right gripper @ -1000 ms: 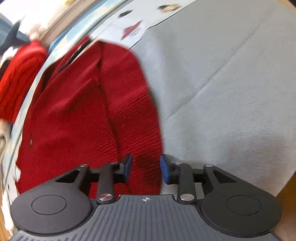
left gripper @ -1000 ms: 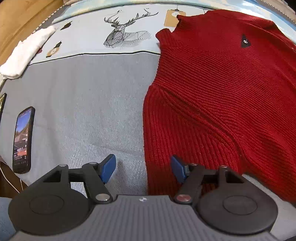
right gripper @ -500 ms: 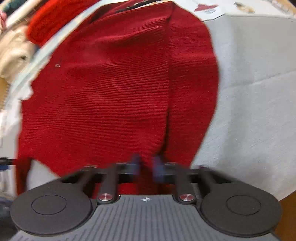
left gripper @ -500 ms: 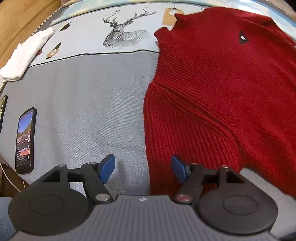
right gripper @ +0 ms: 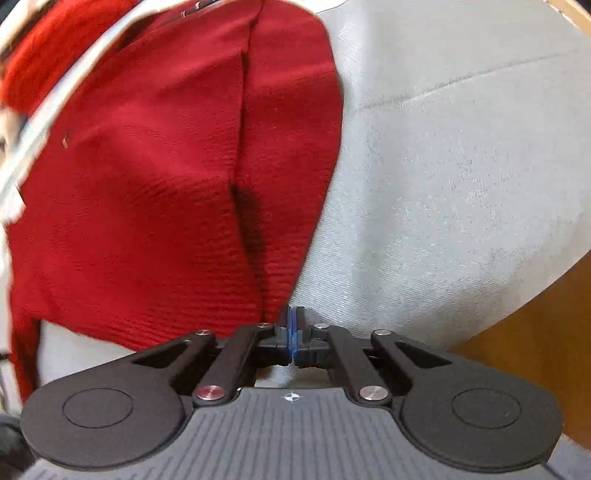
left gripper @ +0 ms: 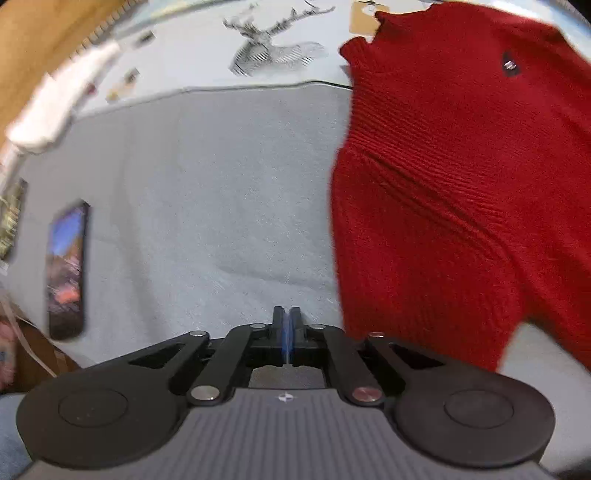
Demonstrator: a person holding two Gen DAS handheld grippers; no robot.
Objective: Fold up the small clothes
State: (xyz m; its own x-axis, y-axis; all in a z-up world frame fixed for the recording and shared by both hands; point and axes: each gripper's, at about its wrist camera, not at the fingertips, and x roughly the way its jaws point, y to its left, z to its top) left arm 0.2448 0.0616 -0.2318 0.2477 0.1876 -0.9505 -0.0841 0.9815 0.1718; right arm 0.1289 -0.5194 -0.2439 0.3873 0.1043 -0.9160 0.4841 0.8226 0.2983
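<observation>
A red knit sweater [left gripper: 461, 184] lies flat on the grey bed cover [left gripper: 221, 184], collar at the far end. My left gripper [left gripper: 286, 314] hovers over bare grey cover just left of the sweater's side edge. Its jaws are closing right up, blue pads together with nothing between them. In the right wrist view the sweater [right gripper: 155, 184] fills the left half, its sleeve folded along the body. The sleeve's lower edge tapers into my right gripper [right gripper: 291, 314], whose jaws are closing to a pinch on that edge.
A black phone [left gripper: 66, 273] with a lit screen lies at the left, and a white cloth [left gripper: 62, 107] lies at the far left. A deer print [left gripper: 273, 48] and a paper tag [left gripper: 364, 16] lie beyond the sweater. Another red garment [right gripper: 48, 48] sits past the bed. Wood [right gripper: 535, 332] borders the cover [right gripper: 443, 166].
Both grippers went from open to shut. The left one shifted left off the sweater's edge. The right one rolled, swung over the sleeve's end and closed on it.
</observation>
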